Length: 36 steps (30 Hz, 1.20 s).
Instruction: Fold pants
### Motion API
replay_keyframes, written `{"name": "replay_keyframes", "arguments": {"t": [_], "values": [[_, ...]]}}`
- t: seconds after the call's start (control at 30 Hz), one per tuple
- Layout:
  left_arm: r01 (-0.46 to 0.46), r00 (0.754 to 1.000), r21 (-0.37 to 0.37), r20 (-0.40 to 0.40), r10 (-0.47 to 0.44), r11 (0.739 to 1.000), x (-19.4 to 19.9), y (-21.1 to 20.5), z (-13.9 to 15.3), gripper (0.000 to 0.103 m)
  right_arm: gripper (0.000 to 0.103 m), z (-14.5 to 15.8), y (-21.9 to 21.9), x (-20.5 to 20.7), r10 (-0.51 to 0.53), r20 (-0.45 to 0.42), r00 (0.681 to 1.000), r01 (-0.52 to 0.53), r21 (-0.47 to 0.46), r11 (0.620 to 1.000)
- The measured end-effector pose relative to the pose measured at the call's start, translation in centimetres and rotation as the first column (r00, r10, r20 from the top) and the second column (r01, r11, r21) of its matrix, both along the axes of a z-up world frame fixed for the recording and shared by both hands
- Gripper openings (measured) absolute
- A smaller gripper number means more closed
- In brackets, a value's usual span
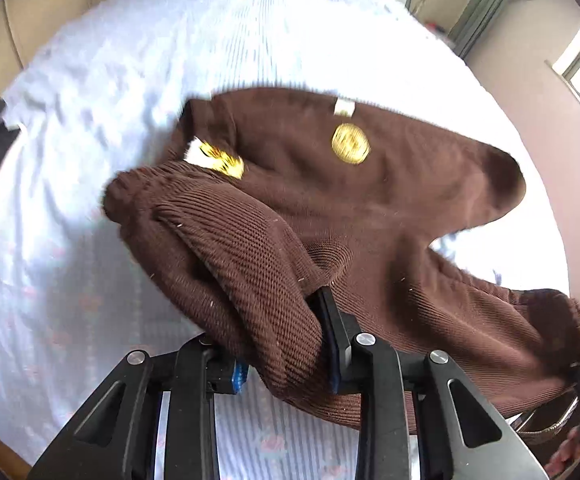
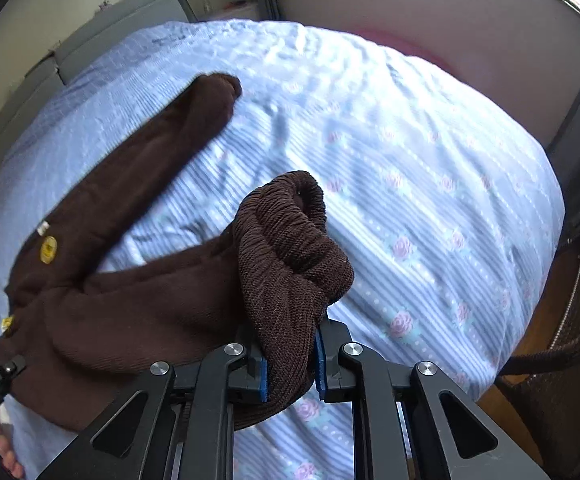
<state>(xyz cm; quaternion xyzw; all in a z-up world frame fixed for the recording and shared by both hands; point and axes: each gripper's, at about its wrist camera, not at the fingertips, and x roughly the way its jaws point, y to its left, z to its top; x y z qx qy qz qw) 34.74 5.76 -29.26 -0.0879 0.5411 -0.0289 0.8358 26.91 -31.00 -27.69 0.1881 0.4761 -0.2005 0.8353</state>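
Brown knit pants (image 1: 370,208) with round yellow patches hang over a bed with a blue striped floral sheet (image 1: 109,80). My left gripper (image 1: 285,344) is shut on a ribbed cuff or waistband end of the pants and holds it above the bed. My right gripper (image 2: 290,356) is shut on another ribbed, gathered end of the pants (image 2: 137,288). The cloth stretches between the two grippers. One pant leg (image 2: 193,120) trails away across the sheet (image 2: 410,180) toward the headboard.
A grey headboard (image 2: 49,68) stands at the bed's far end. A wall (image 2: 430,20) and a window lie to the right. A wooden floor (image 2: 530,344) and a dark wicker chair (image 2: 570,380) stand by the bed's right edge.
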Motion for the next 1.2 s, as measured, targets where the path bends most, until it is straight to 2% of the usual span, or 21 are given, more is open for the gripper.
{"name": "replay_keyframes", "arguments": {"t": [0.17,0.27,0.37,0.43,0.5,0.6,0.7,0.87,0.97,1.07,1.2], "values": [[0.032,0.998,0.003,0.048,-0.032,0.999,-2.1,-0.2,4.6,0.029,0.015,8.7,0.7,-2.1,0.034,0.097,0.995,-0.035,0.008,0.999],[0.053,0.998,0.039,0.021,-0.053,0.998,-2.8,-0.8,5.1,0.029,0.015,12.0,0.6,-3.6,0.013,0.111,0.994,-0.016,0.024,1.0],[0.054,0.997,0.059,-0.061,-0.051,0.997,-2.8,-1.1,3.5,0.029,0.015,12.4,-0.2,-4.5,0.0,0.052,0.999,-0.003,0.051,0.999],[0.062,0.992,0.059,-0.11,-0.055,0.996,-3.4,-1.7,2.5,0.029,0.015,11.6,-0.6,-4.5,-0.012,0.003,1.0,0.012,0.115,0.993],[0.054,0.989,0.051,-0.143,-0.047,0.997,-4.0,-2.0,1.9,0.029,0.015,11.1,-1.5,-4.5,-0.035,0.0,0.999,0.034,0.211,0.977],[0.013,0.981,0.039,-0.193,-0.006,0.999,-3.5,-2.7,1.2,0.029,0.015,11.6,-1.8,-3.9,-0.06,0.024,0.998,0.052,0.259,0.965],[-0.022,0.977,0.037,-0.21,0.029,0.999,-3.3,-3.7,2.0,0.029,0.015,12.7,-2.0,-1.9,-0.06,0.065,0.996,0.043,0.249,0.968],[-0.109,0.977,0.004,-0.183,0.108,0.994,0.2,-3.0,3.6,0.029,0.015,13.6,-2.8,2.9,-0.099,0.124,0.987,0.06,0.285,0.957],[-0.154,0.976,0.006,-0.156,0.153,0.988,3.0,-2.4,4.3,0.029,0.015,13.2,-3.3,7.4,-0.121,0.134,0.984,0.075,0.302,0.95],[-0.201,0.965,0.004,-0.17,0.199,0.98,6.4,-1.8,4.0,0.029,0.015,12.7,-3.5,12.7,-0.111,0.131,0.985,0.073,0.269,0.96],[-0.247,0.948,0.036,-0.199,0.25,0.968,10.5,-1.9,2.6,0.03,0.015,11.0,-3.9,19.6,-0.11,0.106,0.988,0.082,0.243,0.967]]}}
